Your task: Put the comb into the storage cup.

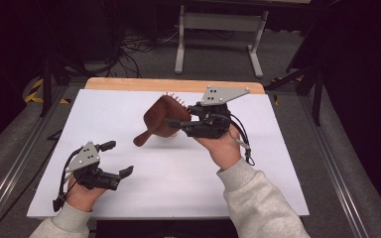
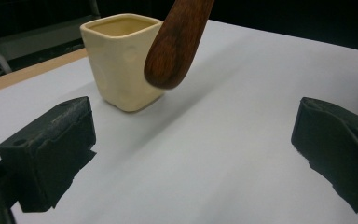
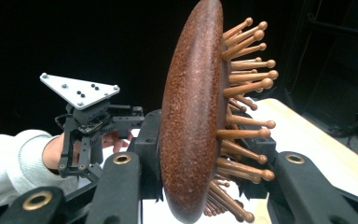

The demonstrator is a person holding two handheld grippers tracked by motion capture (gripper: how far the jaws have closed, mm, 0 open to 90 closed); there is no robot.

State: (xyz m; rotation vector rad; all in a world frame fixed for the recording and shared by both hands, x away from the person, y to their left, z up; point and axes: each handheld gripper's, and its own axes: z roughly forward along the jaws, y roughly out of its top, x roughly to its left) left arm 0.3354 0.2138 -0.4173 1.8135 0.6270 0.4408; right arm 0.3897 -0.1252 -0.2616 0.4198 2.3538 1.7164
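My right gripper [image 1: 177,123] is shut on the head of a brown wooden hairbrush [image 1: 159,118], held above the middle of the white board [image 1: 258,168]. In the right gripper view the brush [image 3: 191,116] stands on edge between the jaws, bristles [image 3: 247,84] pointing right. Its handle [image 2: 177,42] slants down and to the left, hanging just in front of a cream square cup [image 2: 123,60]. My left gripper [image 1: 117,158] is low over the board's front left, open and holding nothing [image 2: 193,154]. The left gripper [image 3: 121,119] also appears beyond the brush.
The board's far side ends in a wooden strip [image 1: 173,84]. Beyond it on the floor stand a grey metal frame [image 1: 221,22] and loose cables [image 1: 139,47]. Metal rails [image 1: 327,163] run along both sides of the table.
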